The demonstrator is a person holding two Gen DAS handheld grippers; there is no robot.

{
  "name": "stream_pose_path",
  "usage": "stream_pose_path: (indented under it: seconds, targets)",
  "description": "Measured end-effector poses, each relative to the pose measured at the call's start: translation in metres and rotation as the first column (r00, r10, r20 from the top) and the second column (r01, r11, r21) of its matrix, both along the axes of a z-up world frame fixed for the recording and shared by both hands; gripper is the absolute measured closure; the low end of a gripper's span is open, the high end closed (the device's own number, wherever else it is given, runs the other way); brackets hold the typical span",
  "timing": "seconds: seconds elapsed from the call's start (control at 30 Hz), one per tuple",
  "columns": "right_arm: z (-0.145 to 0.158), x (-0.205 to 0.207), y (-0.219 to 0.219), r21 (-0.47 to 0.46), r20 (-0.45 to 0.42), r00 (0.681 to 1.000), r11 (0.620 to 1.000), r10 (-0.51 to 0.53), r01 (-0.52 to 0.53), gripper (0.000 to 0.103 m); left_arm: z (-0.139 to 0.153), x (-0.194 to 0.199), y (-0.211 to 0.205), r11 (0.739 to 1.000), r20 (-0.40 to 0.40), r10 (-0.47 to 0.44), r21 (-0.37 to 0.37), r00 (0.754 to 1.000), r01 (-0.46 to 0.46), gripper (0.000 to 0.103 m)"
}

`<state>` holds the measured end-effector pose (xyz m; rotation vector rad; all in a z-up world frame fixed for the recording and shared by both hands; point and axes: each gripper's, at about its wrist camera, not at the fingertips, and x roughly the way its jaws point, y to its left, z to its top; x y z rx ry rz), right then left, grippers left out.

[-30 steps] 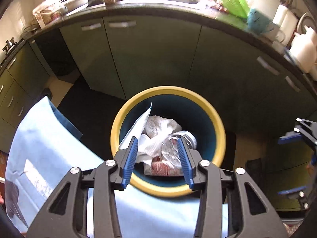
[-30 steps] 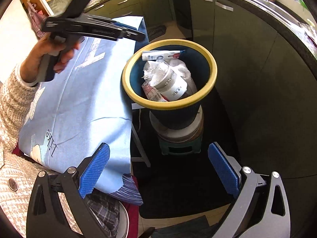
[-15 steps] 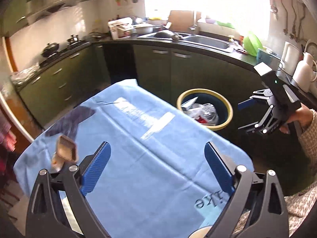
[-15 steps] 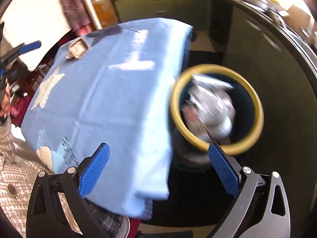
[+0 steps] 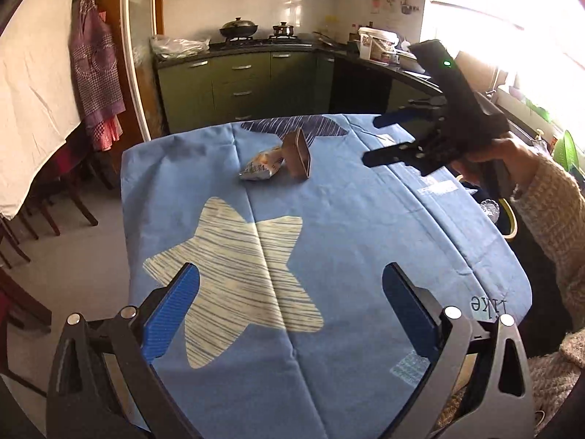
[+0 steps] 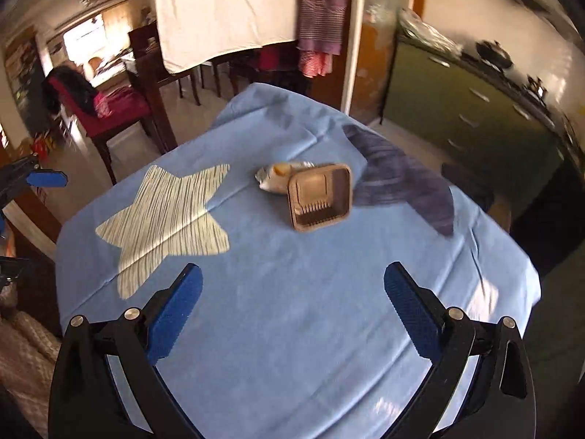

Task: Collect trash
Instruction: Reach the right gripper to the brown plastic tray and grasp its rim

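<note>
Wrapper [image 5: 261, 167], crinkled, lies beside a ribbed brown square tray [image 5: 298, 153]; left hand-held gripper [image 5: 290, 307] opening empty, right hand-held gripper [image 6: 292, 307] released.

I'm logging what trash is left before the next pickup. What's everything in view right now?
Snack wrapper: one, silvery with orange, far part of table, touching the tray.
Plastic tray: one, brown, empty, tipped on edge beside the wrapper.
Tablecloth: one, blue with a pale star and a dark star, covers the table.
Bin: one, yellow rim, just past the table's right edge, mostly hidden.
Kitchen cabinets: green, behind the table.
Left tool: jaws opening, nothing between them.
Right tool: open, empty.
</note>
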<state>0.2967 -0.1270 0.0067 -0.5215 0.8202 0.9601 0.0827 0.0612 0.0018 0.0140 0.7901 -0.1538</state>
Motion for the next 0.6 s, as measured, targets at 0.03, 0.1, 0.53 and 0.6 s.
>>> stream_pose_path:
  seconds: [0.03, 0.1, 0.53, 0.6]
  targets:
    - [-0.006, 0.009, 0.013, -0.018, -0.001, 1.0, 0.999, 0.029, -0.029, 0.005, -0.002, -0.001, 0.003, 1.0, -0.006, 0.0, -0.005, 1.0, 0.0, 0.007]
    - [-0.019, 0.027, 0.028, -0.039, -0.009, 0.999, 0.998, 0.051, -0.051, 0.005, -0.005, -0.002, 0.006, 1.0, -0.012, -0.001, -0.009, 1.0, 0.001, 0.007]
    - [-0.06, 0.078, 0.07, -0.082, -0.063, 0.993, 0.991, 0.101, -0.106, 0.01, -0.021, 0.012, 0.012, 0.999, -0.059, -0.005, -0.04, 0.998, 0.003, 0.007]
    - [-0.062, 0.08, 0.069, -0.09, -0.073, 0.993, 0.991, 0.096, -0.102, 0.022, -0.023, 0.013, 0.014, 0.999, -0.065, -0.003, -0.045, 0.998, 0.0, 0.007]
